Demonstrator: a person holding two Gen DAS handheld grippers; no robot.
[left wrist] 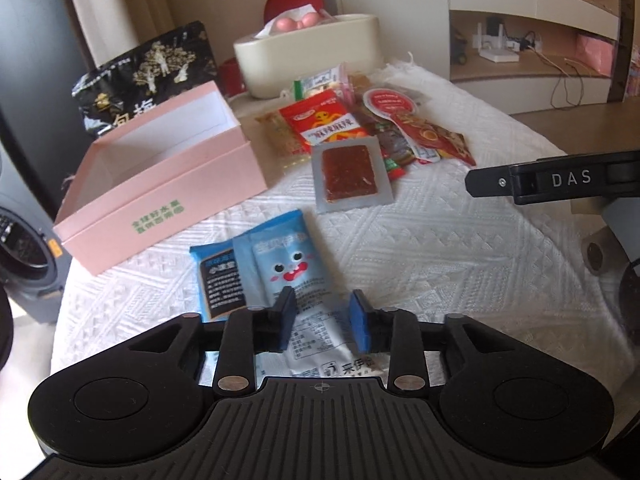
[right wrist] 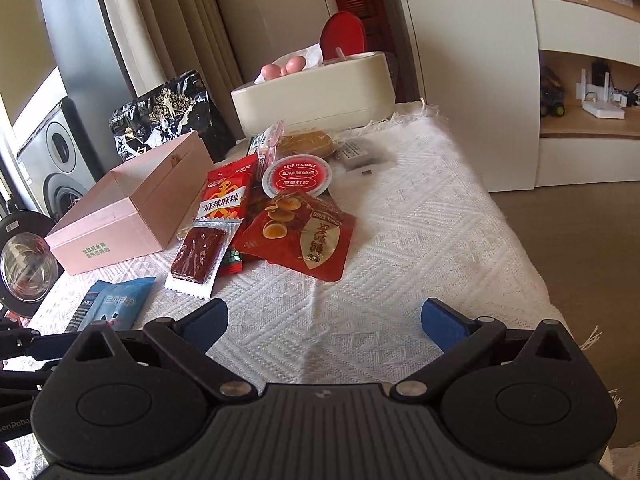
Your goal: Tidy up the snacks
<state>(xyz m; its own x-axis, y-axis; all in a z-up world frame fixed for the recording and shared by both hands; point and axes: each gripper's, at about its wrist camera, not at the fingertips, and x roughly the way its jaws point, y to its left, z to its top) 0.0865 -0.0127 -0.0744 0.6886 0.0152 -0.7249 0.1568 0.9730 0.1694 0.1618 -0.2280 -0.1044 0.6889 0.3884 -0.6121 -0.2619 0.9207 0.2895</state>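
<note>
A light-blue snack packet (left wrist: 276, 268) with a cartoon face lies flat on the white cloth, overlapping a blue packet with a dark label (left wrist: 218, 280). My left gripper (left wrist: 324, 318) hovers over its near end, open, the packet lying between and below the blue pads without being pinched. The open, empty pink box (left wrist: 160, 184) stands just left of it. Behind it lie a silver packet with a dark red slab (left wrist: 350, 172), a red spicy-snack packet (left wrist: 326, 120) and a round red-lidded cup (right wrist: 297, 176). My right gripper (right wrist: 324, 320) is wide open over bare cloth, near a red egg packet (right wrist: 308, 236).
A cream tissue box (left wrist: 308, 52) and a black bag with gold print (left wrist: 152, 68) stand at the back of the table. A washing machine (left wrist: 24, 248) is beyond the left edge. The cloth (right wrist: 440, 240) drops off to the floor on the right.
</note>
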